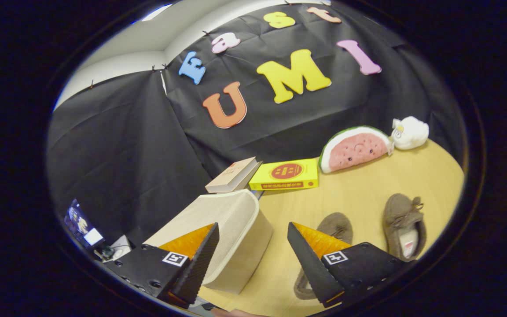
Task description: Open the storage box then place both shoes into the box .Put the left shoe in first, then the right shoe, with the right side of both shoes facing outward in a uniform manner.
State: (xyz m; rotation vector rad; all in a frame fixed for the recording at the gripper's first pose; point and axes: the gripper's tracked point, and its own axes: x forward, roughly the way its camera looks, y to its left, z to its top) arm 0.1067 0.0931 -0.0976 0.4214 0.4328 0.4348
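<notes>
I have the gripper with its fingers spread wide and nothing between them. The cream storage box sits closed just ahead, partly behind the left finger. One brown shoe lies behind the right finger, the other shoe beside it. Beyond them on the table rest two books and a watermelon plush.
</notes>
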